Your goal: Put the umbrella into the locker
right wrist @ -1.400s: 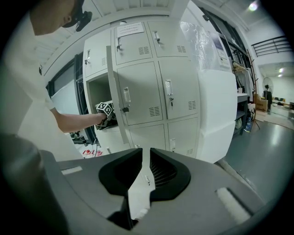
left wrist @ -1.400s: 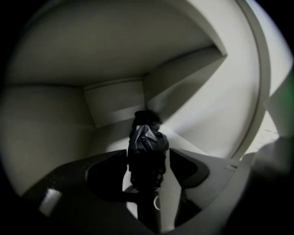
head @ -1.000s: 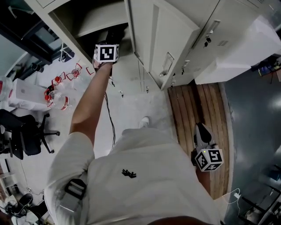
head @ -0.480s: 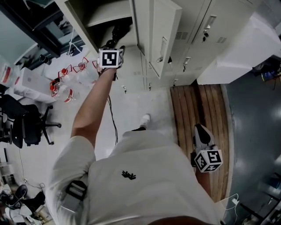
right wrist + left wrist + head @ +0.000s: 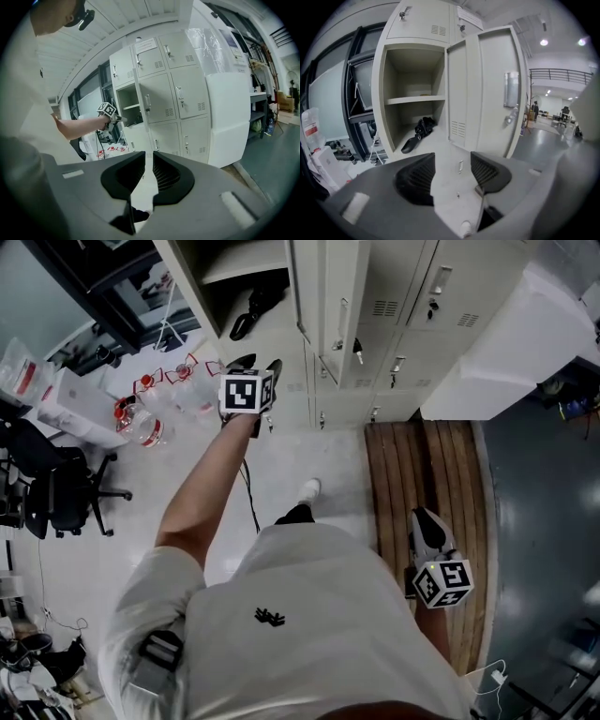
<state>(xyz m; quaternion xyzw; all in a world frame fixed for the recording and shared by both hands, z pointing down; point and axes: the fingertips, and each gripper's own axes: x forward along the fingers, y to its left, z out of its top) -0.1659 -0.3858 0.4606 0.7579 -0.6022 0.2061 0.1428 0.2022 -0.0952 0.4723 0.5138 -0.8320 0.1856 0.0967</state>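
Observation:
The black folded umbrella (image 5: 255, 310) lies on the floor of the open locker's lower compartment (image 5: 217, 296); the left gripper view shows the umbrella (image 5: 418, 133) there under a shelf. My left gripper (image 5: 260, 365) hovers outside the locker, a short way in front of it. Its jaws are closing from wide with nothing between them, and they point at the opening. The locker door (image 5: 328, 306) stands swung out to the right. My right gripper (image 5: 424, 519) hangs low by the person's side over wooden boards, jaws drawn almost together on nothing.
Clear bottles with red labels (image 5: 150, 418) and a black office chair (image 5: 56, 493) stand on the floor at left. More closed lockers (image 5: 412, 296) and a white cabinet (image 5: 497, 343) run to the right. A cable (image 5: 251, 502) trails across the floor.
My left gripper has drawn back out of the locker toward the person. The umbrella stays behind on the compartment floor. The right gripper holds about the same spot in view.

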